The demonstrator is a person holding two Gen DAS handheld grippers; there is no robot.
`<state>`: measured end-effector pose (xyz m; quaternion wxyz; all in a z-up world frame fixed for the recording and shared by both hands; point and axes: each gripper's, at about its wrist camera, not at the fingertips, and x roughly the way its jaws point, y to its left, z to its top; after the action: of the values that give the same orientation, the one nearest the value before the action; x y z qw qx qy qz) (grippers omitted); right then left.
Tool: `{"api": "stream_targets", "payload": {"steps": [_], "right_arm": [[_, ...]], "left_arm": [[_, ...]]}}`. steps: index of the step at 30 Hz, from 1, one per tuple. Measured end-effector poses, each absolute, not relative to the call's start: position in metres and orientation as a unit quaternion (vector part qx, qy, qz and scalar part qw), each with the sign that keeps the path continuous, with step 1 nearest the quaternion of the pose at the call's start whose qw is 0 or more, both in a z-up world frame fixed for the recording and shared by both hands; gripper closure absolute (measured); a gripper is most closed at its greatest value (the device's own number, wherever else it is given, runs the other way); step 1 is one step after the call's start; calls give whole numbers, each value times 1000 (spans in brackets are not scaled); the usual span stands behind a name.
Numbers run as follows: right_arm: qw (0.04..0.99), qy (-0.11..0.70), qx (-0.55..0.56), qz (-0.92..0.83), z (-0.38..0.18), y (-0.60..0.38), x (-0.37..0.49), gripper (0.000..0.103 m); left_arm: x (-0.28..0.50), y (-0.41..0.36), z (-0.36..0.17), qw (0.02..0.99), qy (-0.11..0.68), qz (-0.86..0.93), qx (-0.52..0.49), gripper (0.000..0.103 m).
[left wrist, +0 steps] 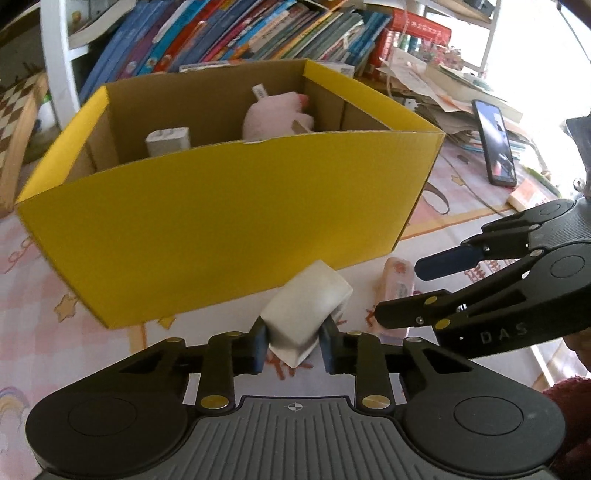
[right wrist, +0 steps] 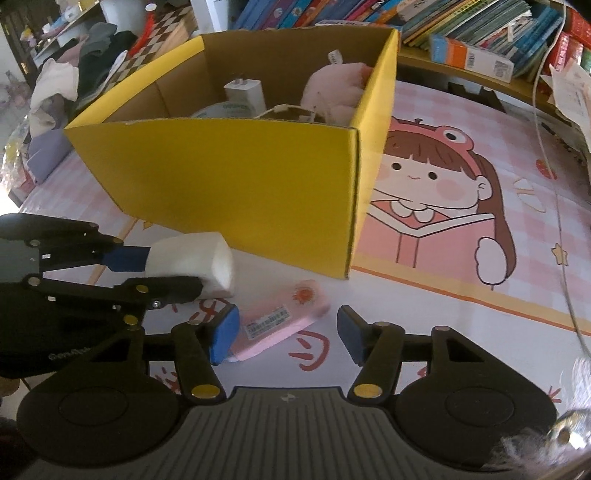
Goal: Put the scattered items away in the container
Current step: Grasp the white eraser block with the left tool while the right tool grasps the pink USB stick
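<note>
Nearest the left wrist camera, the left gripper (left wrist: 291, 341) has its blue pads clamped on a soft white rectangular packet (left wrist: 308, 314), which pokes up toward 12 o'clock and tilts against the front of the yellow cardboard box (left wrist: 221, 229). In the right wrist view this same grip appears at 9 o'clock, the packet's far end white and squarish.

The right gripper (right wrist: 286, 336) stands partly apart, straddling a flat pink rectangular case with a barcode label (right wrist: 280, 323) that lies on the cartoon-printed pink table mat (right wrist: 461, 280). Its left blue pad (right wrist: 223, 334) touches or overlaps the case's near end, while the other pad stands clear at 3 o'clock, so nothing is squeezed. The case lies just beside the box's near corner, outside it.

From the left wrist view the case is mostly hidden behind the right gripper's fingers at 3 o'clock, only its far end showing.

Inside the box, the right wrist view shows a white plug charger (right wrist: 245, 94), a pink plush toy (right wrist: 336, 92), a pale cable (right wrist: 291, 110) and part of a round, light item that cannot be identified. The left wrist view shows only the charger and plush over the front wall, plus a dark smartphone (left wrist: 495, 142) at 2 o'clock among loose papers. Leaning books (left wrist: 236, 33) fill the shelf behind the box.
</note>
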<state>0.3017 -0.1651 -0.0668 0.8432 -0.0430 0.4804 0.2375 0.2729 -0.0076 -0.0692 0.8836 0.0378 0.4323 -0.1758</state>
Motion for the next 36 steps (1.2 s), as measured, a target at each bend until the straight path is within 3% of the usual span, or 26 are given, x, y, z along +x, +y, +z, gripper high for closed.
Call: {"api": "stream_targets", "payload": {"steps": [11, 16, 21, 36], "right_arm": [[838, 485, -60, 241, -72, -142, 300, 48], [840, 476, -82, 248, -72, -131, 295, 68], [838, 478, -78, 252, -71, -129, 292, 78], [853, 461, -69, 236, -55, -129, 275, 79]], "left_arm": [[250, 25, -63, 891, 438, -118, 13, 79], [243, 37, -59, 895, 435, -102, 4, 80], [240, 41, -56, 897, 429, -104, 4, 80], [233, 43, -53, 898, 415, -144, 5, 80]]}}
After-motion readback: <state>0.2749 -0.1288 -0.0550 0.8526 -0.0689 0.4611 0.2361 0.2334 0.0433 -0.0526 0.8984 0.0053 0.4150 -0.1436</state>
